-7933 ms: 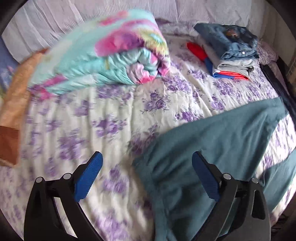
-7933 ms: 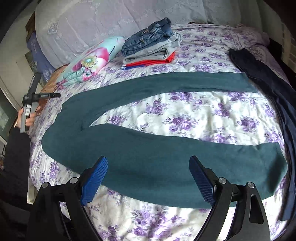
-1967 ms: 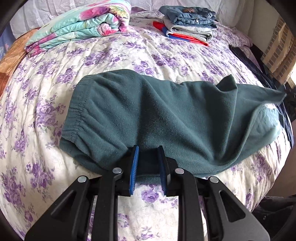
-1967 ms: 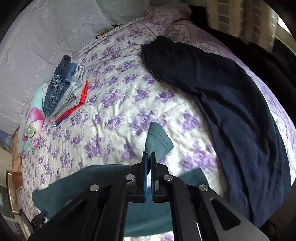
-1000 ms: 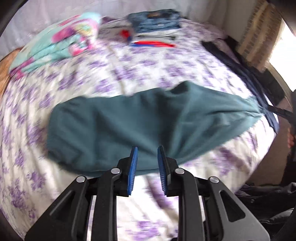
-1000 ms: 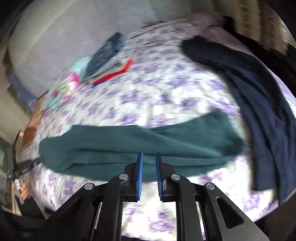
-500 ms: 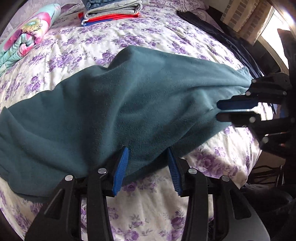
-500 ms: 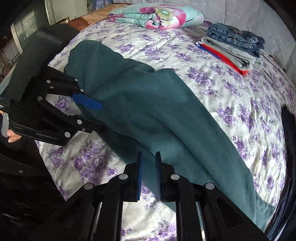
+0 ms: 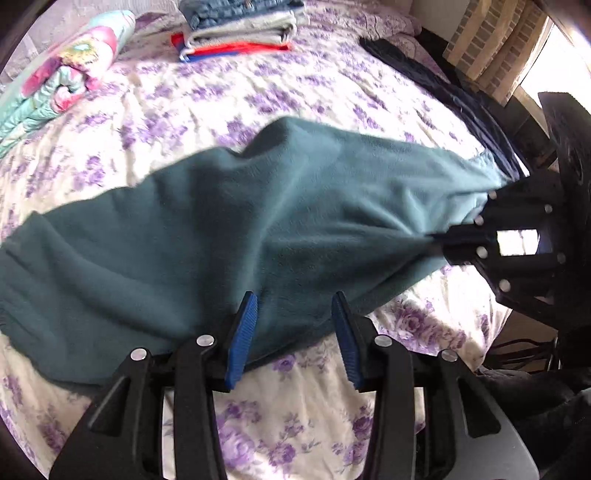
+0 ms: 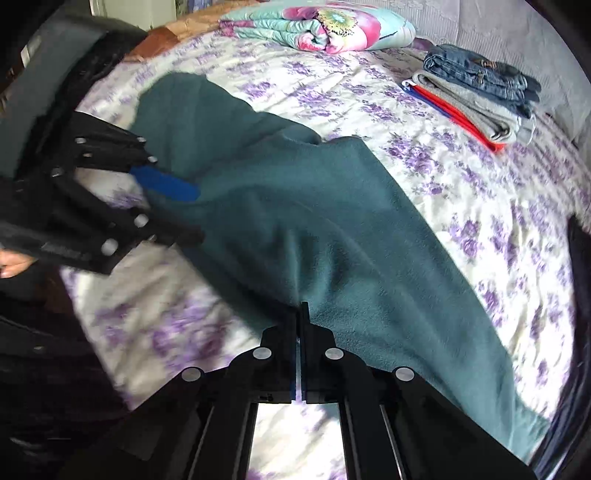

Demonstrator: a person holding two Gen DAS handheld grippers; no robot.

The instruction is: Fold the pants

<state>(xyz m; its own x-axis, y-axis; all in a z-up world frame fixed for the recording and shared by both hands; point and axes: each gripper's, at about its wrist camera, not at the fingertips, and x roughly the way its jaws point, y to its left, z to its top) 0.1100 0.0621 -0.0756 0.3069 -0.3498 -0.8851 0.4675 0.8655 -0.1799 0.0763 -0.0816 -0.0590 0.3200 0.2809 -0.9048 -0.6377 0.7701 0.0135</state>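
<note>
The teal fleece pants (image 9: 229,229) lie folded lengthwise across the flowered bedspread (image 9: 295,413). My left gripper (image 9: 295,314) is open, its blue pads either side of the pants' near edge, which lies loose between them. My right gripper (image 10: 298,310) is shut on the pants' near edge (image 10: 332,258). It also shows in the left wrist view (image 9: 439,243), pinching the cloth at the right. The left gripper shows in the right wrist view (image 10: 173,206), open at the left end of the pants.
A stack of folded clothes with jeans on top (image 10: 480,92) and a folded flowered blanket (image 10: 321,26) lie at the far side of the bed. A dark navy garment (image 9: 443,92) lies along the right edge. The bed edge is close in front.
My left gripper has opened wider and let go of the pants' edge. My right gripper has closed onto the pants' edge. The pants have settled flatter on the bed.
</note>
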